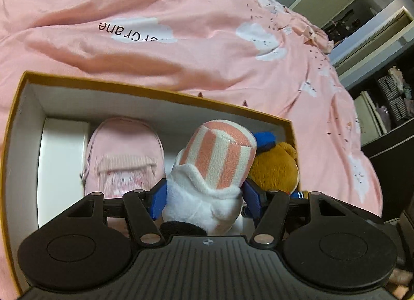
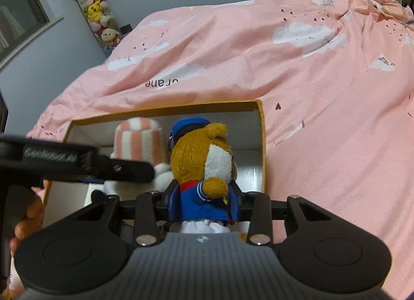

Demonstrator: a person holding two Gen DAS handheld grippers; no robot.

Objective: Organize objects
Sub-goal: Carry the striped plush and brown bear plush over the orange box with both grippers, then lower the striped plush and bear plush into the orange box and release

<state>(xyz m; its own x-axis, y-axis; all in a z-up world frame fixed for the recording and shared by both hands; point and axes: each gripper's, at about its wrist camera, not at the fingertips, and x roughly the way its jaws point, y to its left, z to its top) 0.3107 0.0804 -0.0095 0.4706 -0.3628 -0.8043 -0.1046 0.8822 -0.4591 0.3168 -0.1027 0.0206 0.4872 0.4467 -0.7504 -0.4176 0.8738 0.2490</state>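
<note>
- Left tool (image 1: 204, 203) is closed around a striped-hat plush (image 1: 207, 170), held over the box (image 1: 77, 85) on the bed.
- Right tool (image 2: 203, 203) clamps the bear (image 2: 201, 165) at its waist.
- Both look soft, light and squashy; mid-body grips suit them.

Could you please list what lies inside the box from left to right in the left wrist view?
White box → pink pouch → striped plush, held in the left claw → brown bear.

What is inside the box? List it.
Inside the box: white case, pink bag, striped plush, bear. The plushes hide the floor beneath.
</note>
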